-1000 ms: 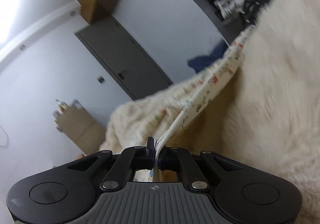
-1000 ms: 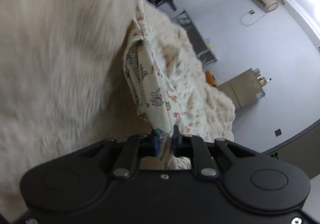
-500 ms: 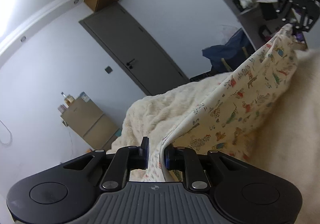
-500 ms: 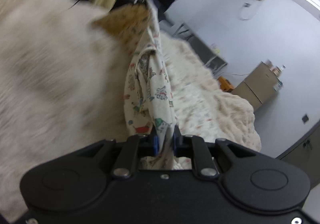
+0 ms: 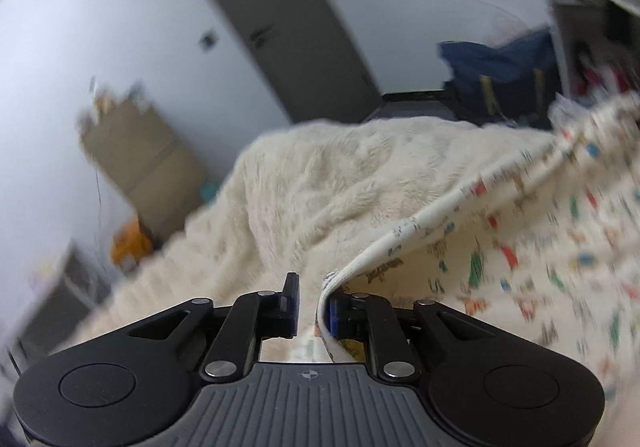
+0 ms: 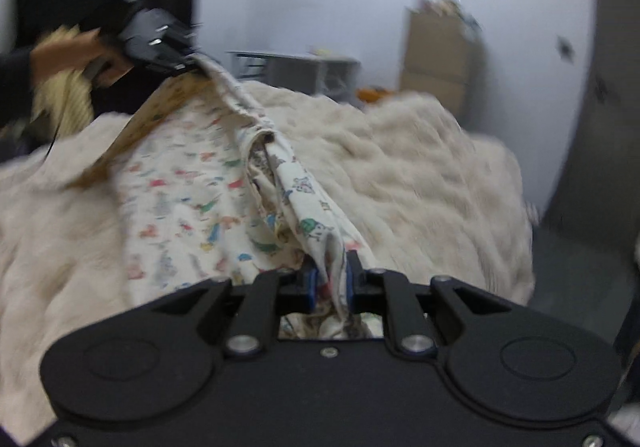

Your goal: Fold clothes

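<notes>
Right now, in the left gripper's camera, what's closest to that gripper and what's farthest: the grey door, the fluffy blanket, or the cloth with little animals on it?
1. Printed cloth: nearest, its edge lies between the open fingers of the left gripper, against the right one.
2. Fluffy blanket: next, spread just ahead.
3. Grey door: farthest, in the back wall, upper middle.

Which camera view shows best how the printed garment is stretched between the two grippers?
The right wrist view: the printed garment runs from the right gripper to the left gripper. The left wrist view shows only a blurred edge against one finger.
</notes>
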Demonstrator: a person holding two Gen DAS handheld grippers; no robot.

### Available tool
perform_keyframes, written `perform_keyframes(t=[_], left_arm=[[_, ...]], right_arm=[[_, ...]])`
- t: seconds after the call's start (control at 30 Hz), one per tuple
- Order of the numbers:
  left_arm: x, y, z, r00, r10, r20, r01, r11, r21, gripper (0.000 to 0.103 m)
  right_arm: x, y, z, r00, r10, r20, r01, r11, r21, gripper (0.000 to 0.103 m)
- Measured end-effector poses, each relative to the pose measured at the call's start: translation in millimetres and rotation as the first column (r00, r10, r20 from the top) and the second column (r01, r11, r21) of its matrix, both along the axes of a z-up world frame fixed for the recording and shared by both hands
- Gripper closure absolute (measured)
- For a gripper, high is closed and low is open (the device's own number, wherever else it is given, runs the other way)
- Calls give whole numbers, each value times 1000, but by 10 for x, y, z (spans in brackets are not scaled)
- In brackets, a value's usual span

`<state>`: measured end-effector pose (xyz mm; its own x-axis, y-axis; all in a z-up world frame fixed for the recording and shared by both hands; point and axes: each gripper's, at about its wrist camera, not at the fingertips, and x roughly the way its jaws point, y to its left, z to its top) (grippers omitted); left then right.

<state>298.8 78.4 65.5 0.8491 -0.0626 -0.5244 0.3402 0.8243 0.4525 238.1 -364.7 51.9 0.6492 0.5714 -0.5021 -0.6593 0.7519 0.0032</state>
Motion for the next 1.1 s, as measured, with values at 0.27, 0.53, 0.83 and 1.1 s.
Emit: perform_keyframes(t=[0.27,0.53,0.83,1.1], left_arm=[[77,-118,-599,987,149,-60,-144,987,71,52],[-658,-272,5,999,-3,37,9,989,-150,25],[-1326,-1337,-108,941,-340,-5,335,931,-144,23],[-1186,-1056,-553,998,-64,-18,61,988,-145,16]], right_arm=[[-18,-664,-256,940,-268,-211,312,926,212,59],[-868,-793,-440,965,-123,-232,183,949,256,52],[-704,-501,-670,972,-102,-214,152,960,235,95],[-914,-356,-479,975,-157,-155,188,960,207,67]])
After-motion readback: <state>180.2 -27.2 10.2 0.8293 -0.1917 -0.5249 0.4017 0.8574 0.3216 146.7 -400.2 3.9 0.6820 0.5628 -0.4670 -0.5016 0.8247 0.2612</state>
